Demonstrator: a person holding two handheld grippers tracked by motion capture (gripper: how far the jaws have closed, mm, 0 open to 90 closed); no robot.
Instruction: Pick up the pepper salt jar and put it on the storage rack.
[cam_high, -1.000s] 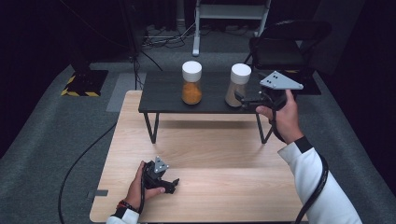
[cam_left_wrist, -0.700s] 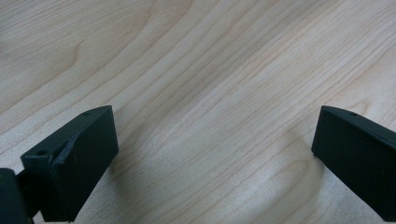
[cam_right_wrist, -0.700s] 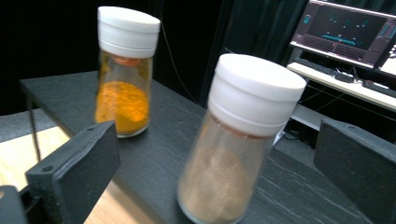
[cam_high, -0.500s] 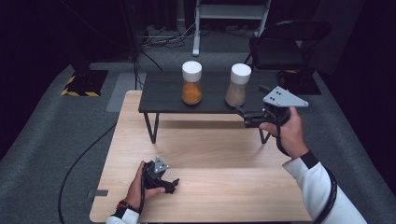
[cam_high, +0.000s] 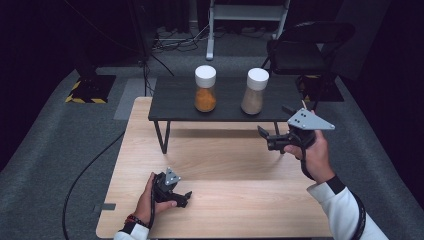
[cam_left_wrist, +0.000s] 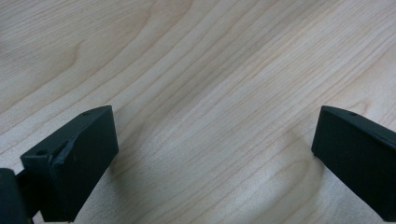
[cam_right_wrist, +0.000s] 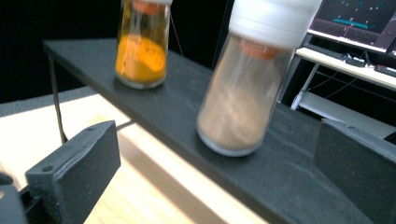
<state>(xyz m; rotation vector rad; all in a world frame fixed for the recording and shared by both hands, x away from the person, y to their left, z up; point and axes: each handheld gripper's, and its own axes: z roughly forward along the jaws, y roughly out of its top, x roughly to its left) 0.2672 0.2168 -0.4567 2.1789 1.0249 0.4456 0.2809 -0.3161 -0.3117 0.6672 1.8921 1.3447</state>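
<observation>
No readable text, label, brand or number anywhere: spice jars plain, monitor graphics in the right gripper view too blurred.

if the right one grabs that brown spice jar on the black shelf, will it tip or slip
The brown spice jar looks tall with a wide white cap, so a high push would probably tip it. Its clear, smooth wall may be slippery and breakable. It seems about half full, so likely light. The right hand-held gripper is open in front of it.
</observation>
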